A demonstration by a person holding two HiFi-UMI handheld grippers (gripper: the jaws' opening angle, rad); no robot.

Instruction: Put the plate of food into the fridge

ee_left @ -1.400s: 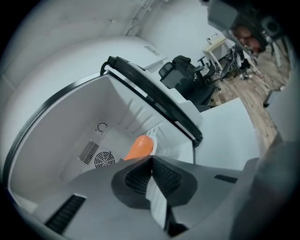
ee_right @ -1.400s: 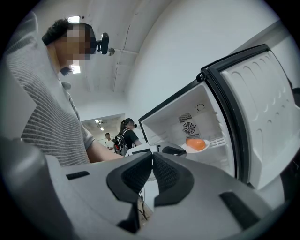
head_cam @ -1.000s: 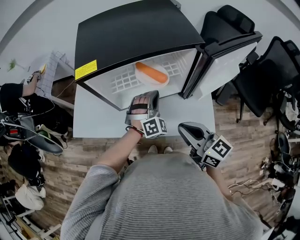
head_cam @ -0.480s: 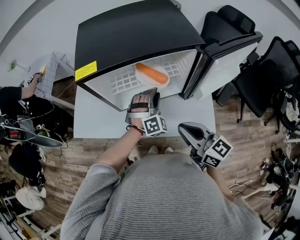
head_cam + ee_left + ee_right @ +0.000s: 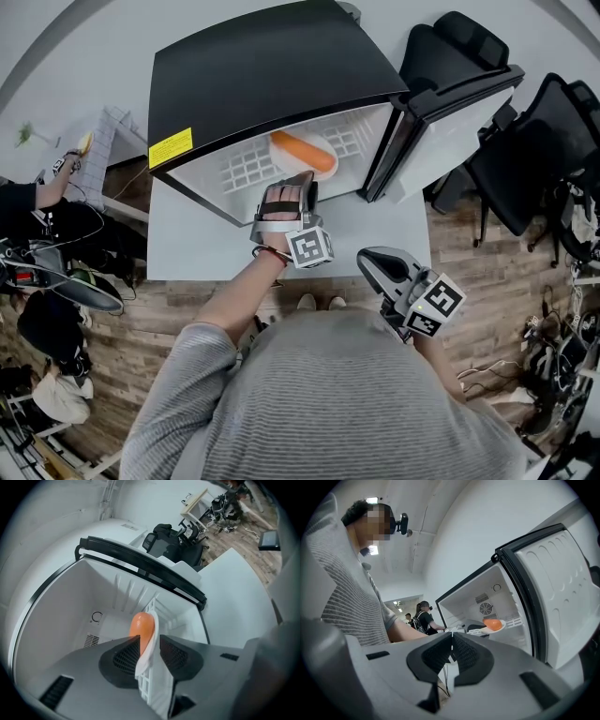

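My left gripper (image 5: 150,643) jaws have just been opening, the plate (image 5: 146,657) rim unpinched between them (resting on the fridge shelf (image 5: 246,167)); right gripper (image 5: 452,639) is closed and empty.

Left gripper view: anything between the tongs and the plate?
Nothing. In the left gripper view, the rim of the plate stands right in the gap between the tongs of the left gripper, which stand apart and have just been opening.

Inside the fridge (image 5: 262,66), the white wire shelf (image 5: 246,165) carries the plate of food (image 5: 292,166).
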